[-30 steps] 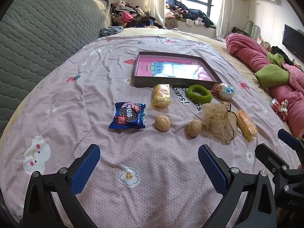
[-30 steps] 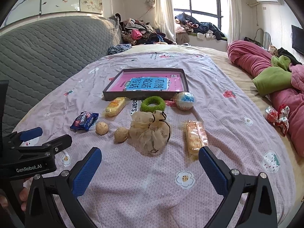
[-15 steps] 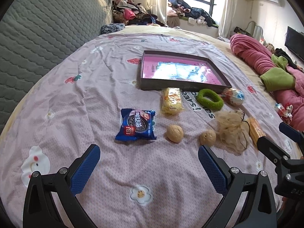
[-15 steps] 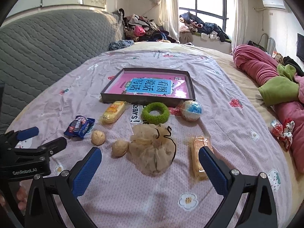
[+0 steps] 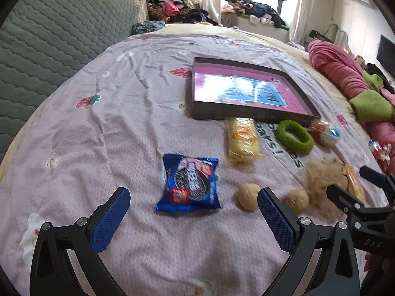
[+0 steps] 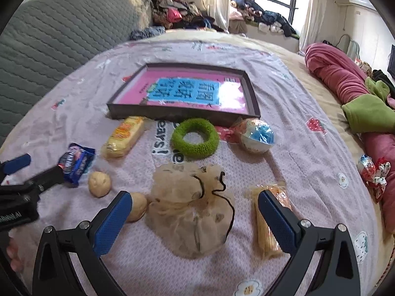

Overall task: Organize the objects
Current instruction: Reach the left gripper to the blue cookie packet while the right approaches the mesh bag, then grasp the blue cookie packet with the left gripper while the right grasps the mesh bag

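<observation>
My left gripper (image 5: 193,218) hangs open just short of a blue cookie packet (image 5: 190,183) on the bed sheet. Right of the packet lie two walnuts (image 5: 248,196) (image 5: 296,200). My right gripper (image 6: 192,220) is open over a beige mesh pouch (image 6: 191,209), with an orange snack pack (image 6: 267,219) at its right finger. A yellow snack pack (image 6: 123,136), a green ring (image 6: 195,138) and a round wrapped ball (image 6: 256,135) lie in front of a dark tray with a pink bottom (image 6: 184,91). Nothing lies in the tray.
A grey quilted headboard (image 5: 49,37) rises on the left. Rolled pink and green blankets (image 6: 358,98) line the right edge, with a small shiny wrapper (image 6: 372,170) beside them. Piled clothes (image 6: 182,14) sit by the window at the back.
Both grippers have moved forward and down toward the objects, which look larger. The left one has closed in on the blue packet, the right one on the pouch. Both stay open.
</observation>
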The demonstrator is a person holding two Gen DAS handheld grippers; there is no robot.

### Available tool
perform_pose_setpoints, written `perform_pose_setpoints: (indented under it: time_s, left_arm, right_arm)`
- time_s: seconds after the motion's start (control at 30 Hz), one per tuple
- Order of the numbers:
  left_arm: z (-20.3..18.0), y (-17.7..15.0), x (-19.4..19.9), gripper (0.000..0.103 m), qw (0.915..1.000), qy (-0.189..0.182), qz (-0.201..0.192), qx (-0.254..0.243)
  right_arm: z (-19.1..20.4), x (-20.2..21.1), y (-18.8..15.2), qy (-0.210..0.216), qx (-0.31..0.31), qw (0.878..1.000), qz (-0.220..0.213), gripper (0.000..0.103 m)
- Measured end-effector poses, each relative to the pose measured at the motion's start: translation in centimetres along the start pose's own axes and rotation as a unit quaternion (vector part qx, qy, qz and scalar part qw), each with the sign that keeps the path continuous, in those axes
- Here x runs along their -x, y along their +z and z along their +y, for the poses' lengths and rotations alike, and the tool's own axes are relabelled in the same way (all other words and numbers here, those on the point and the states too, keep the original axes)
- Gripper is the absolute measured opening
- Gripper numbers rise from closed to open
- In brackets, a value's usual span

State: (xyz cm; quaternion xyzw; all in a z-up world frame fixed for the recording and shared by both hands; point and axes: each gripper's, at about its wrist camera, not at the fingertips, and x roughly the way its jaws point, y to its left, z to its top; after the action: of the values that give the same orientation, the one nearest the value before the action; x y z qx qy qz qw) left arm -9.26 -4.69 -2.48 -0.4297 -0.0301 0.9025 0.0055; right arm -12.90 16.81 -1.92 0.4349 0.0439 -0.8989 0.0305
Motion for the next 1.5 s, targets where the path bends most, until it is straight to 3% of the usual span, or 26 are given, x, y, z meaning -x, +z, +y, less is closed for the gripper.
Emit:
perform_pose_setpoints:
  time_s: [0.47, 0.67, 0.73, 0.83, 1.0, 1.17, 1.4, 1.5]
  left_arm:
    - [0.9, 1.1, -5.2, 0.103, 0.9988, 0.014, 0.046, -0.008]
    - [0.7, 1.2, -5.7, 0.101, 0.9981, 0.021, 0.055, -0.016]
    - [0.6, 1.2, -5.8, 0.099, 0.998, 0.019, 0.058, -0.019]
    - [0.5, 1.0, -6.1, 0.096, 0.9975, 0.016, 0.065, -0.025]
    - [0.4, 0.6, -6.8, 0.071, 0.9964, -0.004, 0.082, -0.024]
    - [0.3, 0.9, -6.8, 0.061, 0.9962, -0.012, 0.085, -0.018]
    - [-0.4, 0.8, -6.6, 0.055, 0.9955, 0.004, 0.087, -0.039]
    - [-0.1, 0.8, -6.5, 0.054, 0.9953, -0.002, 0.091, -0.031]
  right_arm:
    - [0.6, -3.4, 1.2, -0.034, 0.031, 0.998, 0.039, 0.102]
    - [1.6, -4.5, 1.4, -0.038, 0.055, 0.996, 0.052, 0.082]
    - [1.7, -4.9, 1.4, -0.035, 0.057, 0.996, 0.059, 0.068]
    - [1.9, -5.3, 1.4, -0.031, 0.056, 0.996, 0.064, 0.062]
    - [2.0, -5.9, 1.5, -0.02, 0.056, 0.996, 0.067, 0.056]
    - [1.9, -6.1, 1.5, -0.011, 0.052, 0.996, 0.065, 0.051]
    - [1.5, -6.4, 1.6, -0.007, 0.049, 0.997, 0.065, 0.032]
    - [1.1, -6.1, 1.7, 0.0, 0.041, 0.997, 0.062, 0.03]
